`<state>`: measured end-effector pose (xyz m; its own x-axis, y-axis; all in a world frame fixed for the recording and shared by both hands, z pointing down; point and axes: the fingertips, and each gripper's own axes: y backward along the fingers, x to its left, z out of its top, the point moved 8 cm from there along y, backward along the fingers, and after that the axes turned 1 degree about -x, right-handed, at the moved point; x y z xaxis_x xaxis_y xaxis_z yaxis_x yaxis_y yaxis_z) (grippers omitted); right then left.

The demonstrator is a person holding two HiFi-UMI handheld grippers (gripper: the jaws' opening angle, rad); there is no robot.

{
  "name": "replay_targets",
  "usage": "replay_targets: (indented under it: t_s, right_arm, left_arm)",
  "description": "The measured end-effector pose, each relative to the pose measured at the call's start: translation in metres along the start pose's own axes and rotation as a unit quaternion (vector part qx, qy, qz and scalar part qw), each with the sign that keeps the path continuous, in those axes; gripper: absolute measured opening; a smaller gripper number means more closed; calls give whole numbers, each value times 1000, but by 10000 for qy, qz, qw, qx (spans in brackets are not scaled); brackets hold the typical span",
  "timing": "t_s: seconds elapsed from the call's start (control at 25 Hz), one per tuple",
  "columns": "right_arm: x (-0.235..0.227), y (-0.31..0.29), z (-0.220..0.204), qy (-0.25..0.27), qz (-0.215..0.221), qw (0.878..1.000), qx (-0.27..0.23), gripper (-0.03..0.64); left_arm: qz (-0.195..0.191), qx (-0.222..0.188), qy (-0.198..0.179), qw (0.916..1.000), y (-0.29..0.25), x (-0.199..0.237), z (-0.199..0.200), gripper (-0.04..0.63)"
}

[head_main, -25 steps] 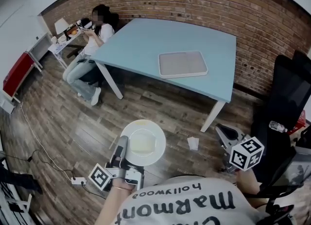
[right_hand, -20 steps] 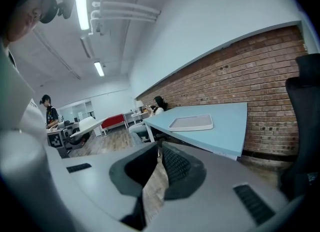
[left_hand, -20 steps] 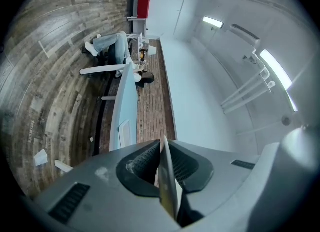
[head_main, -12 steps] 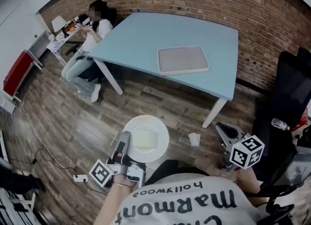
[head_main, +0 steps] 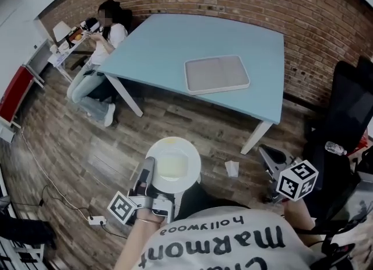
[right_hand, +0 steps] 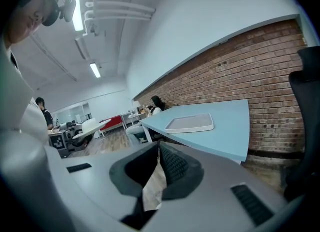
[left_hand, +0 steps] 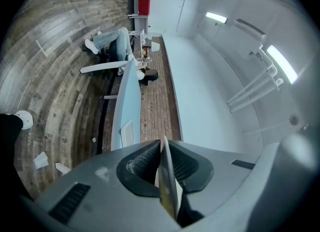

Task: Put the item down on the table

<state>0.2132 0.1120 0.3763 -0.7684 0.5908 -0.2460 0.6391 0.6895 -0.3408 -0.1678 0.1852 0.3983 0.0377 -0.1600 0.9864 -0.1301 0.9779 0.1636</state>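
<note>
My left gripper (head_main: 148, 168) is shut on the rim of a round white plate (head_main: 173, 165), which it holds level above the wooden floor, short of the light blue table (head_main: 175, 41). In the left gripper view the plate (left_hand: 168, 183) shows edge-on, pinched between the ribbed pads of the left gripper (left_hand: 162, 151). My right gripper (head_main: 273, 161) hangs low at the right, near the table's leg. In its own view the right gripper (right_hand: 159, 151) is shut on a crumpled pale paper scrap (right_hand: 154, 188). The table (right_hand: 227, 126) lies ahead of it.
A grey rectangular tray (head_main: 217, 74) lies on the table. A person (head_main: 102, 32) sits at the table's far left corner. A black office chair (head_main: 349, 117) stands at the right. A paper scrap (head_main: 232, 169) and a power strip (head_main: 96, 220) lie on the floor.
The table and tray have shifted slightly left and nearer in the head view. The plate stays clamped in the left gripper; the right gripper has hardly moved.
</note>
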Motion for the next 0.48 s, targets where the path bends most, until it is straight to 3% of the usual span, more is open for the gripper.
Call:
replay_targets:
  t_s: [0.48]
  right_arm:
    - [-28, -80, 39, -89, -119, 9998, 166, 15]
  left_arm:
    - [-75, 294, 153, 9994, -108, 20, 46, 31]
